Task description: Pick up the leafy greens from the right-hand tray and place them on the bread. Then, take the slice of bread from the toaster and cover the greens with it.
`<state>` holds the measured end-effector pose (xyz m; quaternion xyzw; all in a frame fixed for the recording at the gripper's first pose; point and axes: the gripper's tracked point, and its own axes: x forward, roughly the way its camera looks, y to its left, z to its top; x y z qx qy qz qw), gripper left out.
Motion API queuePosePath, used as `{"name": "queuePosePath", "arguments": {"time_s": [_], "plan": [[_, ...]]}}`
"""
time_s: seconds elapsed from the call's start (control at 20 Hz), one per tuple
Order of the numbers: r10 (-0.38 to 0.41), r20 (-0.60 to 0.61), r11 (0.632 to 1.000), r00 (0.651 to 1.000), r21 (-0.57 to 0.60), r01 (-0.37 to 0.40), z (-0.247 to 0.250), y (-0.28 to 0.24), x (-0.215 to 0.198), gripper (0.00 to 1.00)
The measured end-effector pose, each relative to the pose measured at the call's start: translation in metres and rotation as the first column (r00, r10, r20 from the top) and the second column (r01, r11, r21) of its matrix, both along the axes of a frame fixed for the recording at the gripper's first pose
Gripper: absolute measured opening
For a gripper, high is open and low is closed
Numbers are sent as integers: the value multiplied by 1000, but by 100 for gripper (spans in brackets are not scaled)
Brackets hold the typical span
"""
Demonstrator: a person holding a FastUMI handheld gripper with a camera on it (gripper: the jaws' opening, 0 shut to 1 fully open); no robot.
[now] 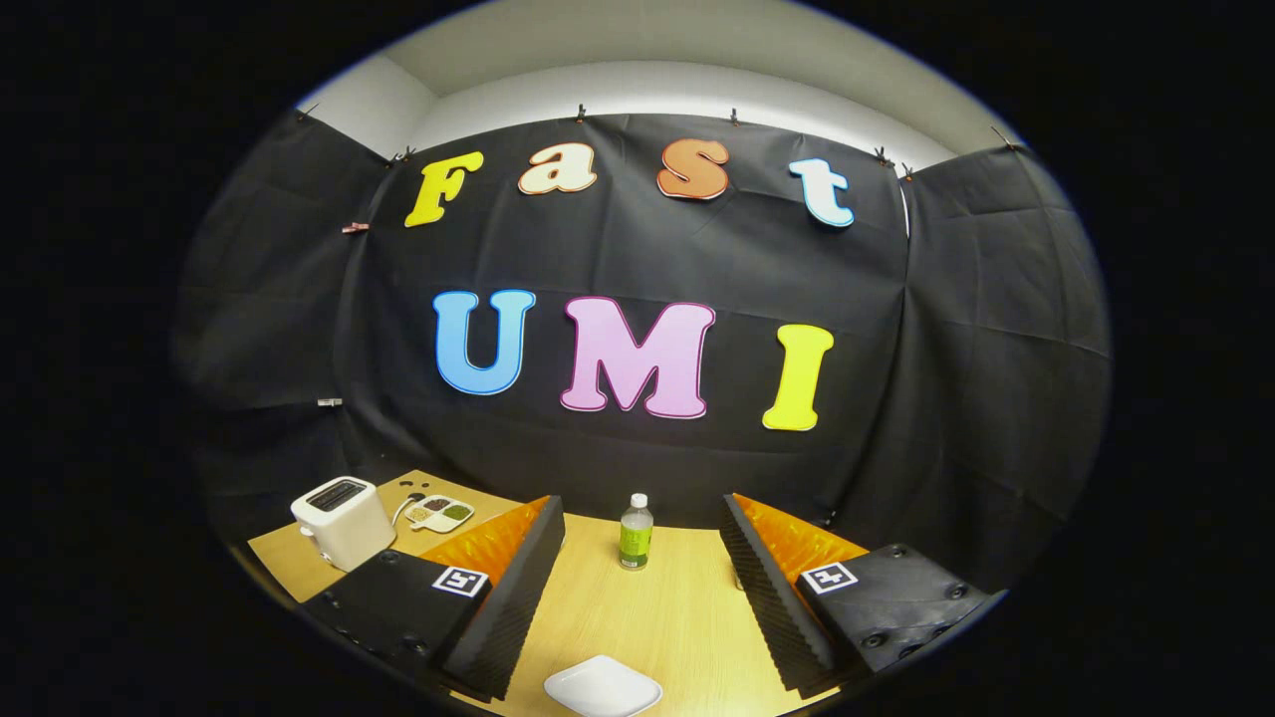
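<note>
Standing over a wooden table (687,607), the gripper (637,588) hangs above it with its fingers (508,597) spread wide apart and nothing between them but bare tabletop.

Largest of the things on the table is a white toaster (342,520), off at about ten o'clock from the fingers, beyond the left one. Whether a slice of bread sits in its slot I cannot tell from this angle.

Next in size is a white plate (602,687), lying flat at six o'clock, low between the two fingers and touching neither.

Just behind the toaster, at roughly eleven o'clock, sits a small white tray (439,513) with compartments; one of them holds something green, presumably the greens (457,512), though it is too small to make out.

Smallest is a clear bottle (636,533) with a green label and white cap, standing upright at twelve o'clock, straight ahead between the fingers and well beyond their tips.
</note>
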<state>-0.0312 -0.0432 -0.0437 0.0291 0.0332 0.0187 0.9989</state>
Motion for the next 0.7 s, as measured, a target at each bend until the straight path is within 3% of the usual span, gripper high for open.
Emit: {"name": "queuePosePath", "arguments": {"time_s": [0.7], "plan": [[5, -14, 1000, 1000, 4, -5, -8, -3, 5, 97]]}}
